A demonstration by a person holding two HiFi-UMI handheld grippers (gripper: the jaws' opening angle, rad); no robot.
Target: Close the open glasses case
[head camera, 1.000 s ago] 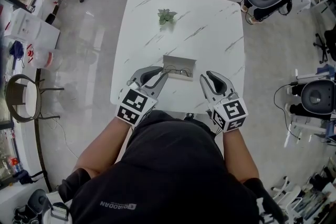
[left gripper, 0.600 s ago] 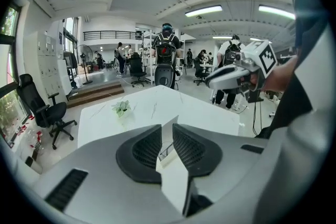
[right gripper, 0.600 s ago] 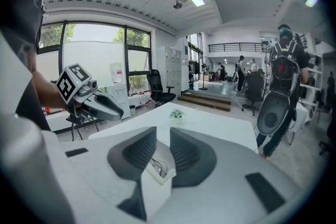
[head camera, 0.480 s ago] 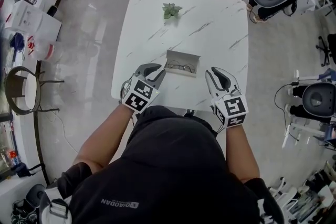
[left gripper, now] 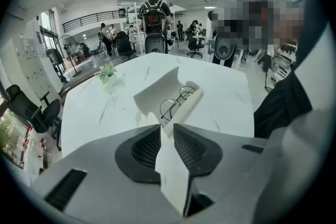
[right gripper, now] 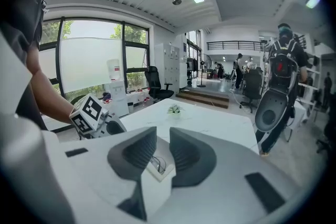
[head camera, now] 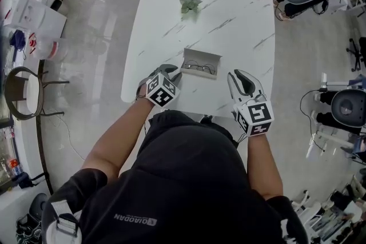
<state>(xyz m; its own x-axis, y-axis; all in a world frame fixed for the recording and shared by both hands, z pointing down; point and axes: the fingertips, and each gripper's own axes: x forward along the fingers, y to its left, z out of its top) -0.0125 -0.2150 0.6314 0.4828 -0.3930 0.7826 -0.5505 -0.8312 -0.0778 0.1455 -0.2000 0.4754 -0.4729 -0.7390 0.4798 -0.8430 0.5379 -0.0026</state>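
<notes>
Room: an open workroom with a glossy grey floor; a white, marble-veined table (head camera: 229,3) stands in the middle.
Glasses case (head camera: 201,56): open with its lid raised. It lies on the table's near half, about midway between the left and right edges and set back from the near edge.
Glasses (head camera: 200,68): wire-framed, lying inside the case.
Left gripper (head camera: 170,70): at the case's left end. Its jaws are a narrow gap apart, with the case's corner just past the tips; contact cannot be told.
Right gripper (head camera: 239,74): by the near edge, right of the case and clear of it. Its jaws are slightly parted and empty, and the case shows through the gap.
Plant (head camera: 190,4): small and green, near the far edge, well apart from the case.
Person (head camera: 189,180): in a dark top with bare forearms, at the near edge.
</notes>
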